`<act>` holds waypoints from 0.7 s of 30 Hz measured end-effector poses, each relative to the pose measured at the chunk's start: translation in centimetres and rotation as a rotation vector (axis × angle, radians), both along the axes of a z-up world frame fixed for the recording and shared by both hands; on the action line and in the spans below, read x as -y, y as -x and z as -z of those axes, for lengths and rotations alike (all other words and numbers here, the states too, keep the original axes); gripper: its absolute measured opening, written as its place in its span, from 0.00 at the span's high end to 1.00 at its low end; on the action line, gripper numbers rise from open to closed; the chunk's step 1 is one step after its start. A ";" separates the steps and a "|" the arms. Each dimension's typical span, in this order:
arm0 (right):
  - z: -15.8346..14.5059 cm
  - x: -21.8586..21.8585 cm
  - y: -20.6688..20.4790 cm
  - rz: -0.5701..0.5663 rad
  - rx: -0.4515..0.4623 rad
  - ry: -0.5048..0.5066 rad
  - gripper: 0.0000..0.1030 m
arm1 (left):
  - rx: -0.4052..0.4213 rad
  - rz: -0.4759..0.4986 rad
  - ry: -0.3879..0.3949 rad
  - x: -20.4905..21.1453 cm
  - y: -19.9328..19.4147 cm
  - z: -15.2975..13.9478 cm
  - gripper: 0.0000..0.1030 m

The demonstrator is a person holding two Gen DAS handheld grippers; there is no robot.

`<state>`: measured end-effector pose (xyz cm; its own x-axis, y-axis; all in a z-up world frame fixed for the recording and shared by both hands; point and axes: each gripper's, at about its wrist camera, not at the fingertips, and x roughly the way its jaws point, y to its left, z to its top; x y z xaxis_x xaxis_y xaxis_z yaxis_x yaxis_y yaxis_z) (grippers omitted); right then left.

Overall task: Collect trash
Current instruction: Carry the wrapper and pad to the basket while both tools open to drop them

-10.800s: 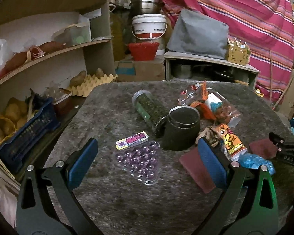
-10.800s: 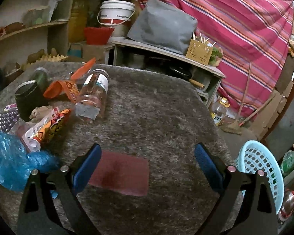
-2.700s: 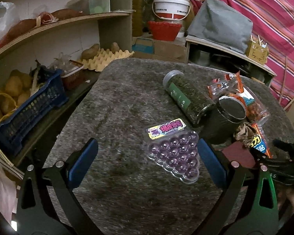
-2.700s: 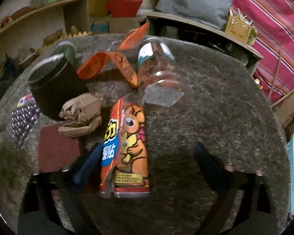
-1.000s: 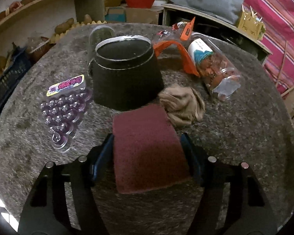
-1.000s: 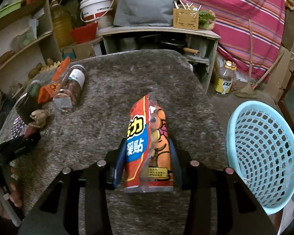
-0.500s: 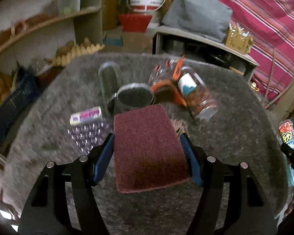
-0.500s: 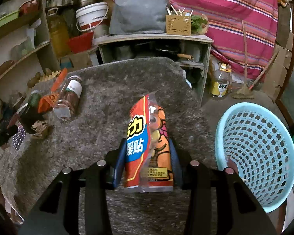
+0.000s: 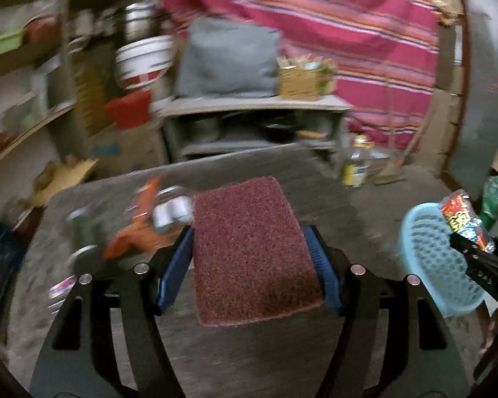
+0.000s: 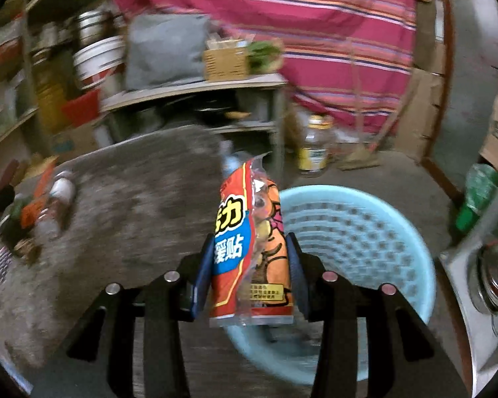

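Right now my left gripper [image 9: 250, 263] is clamped on the dark red scouring pad [image 9: 254, 252], its blue pads pressing the pad's two long edges so it lies flat between them, lifted clear of the grey felt-covered table [image 9: 328, 205]. Beyond the pad, on the table's left part, I make out a blurred cluster: an orange wrapper [image 9: 139, 229], a clear jar lying on its side [image 9: 172, 210] and a purple blister tray [image 9: 58, 293] at the near left edge; the blur keeps me from telling more. My right gripper [image 10: 249, 275] is closed on the orange and blue snack packet [image 10: 250, 252], which stands upright between its pads with its torn top pointing away from me. That packet hangs at the table's right edge, partly in front of the light blue plastic basket [image 10: 365, 232], which sits on the floor just beside the table. From the left wrist view I see the same basket [image 9: 431, 258] at the far right, with the packet [image 9: 464, 222] and the black frame of the right gripper over its rim. Behind the table stand a low shelf unit [image 10: 199, 96] with a grey cushion [image 10: 162, 53] on top and a striped pink cloth [image 10: 315, 33] hanging beyond.
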<state>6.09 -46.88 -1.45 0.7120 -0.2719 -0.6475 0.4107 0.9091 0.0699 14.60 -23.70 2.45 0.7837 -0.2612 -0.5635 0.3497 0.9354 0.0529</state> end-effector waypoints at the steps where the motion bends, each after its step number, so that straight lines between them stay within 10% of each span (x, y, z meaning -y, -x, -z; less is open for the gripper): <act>1: 0.0 1.2 0.6 0.025 0.006 -0.009 0.59 | 0.010 0.037 0.005 1.9 0.4 0.1 0.36; 21: 2.1 11.8 6.4 0.234 -0.029 -0.009 0.59 | -0.146 0.436 0.013 23.4 3.5 7.4 0.35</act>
<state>-0.35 -58.69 -3.52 0.6116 -0.4210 -0.6699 0.6119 0.7884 0.0632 11.10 -47.15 -4.95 0.5119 -0.5568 -0.6542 0.7139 0.6993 -0.0366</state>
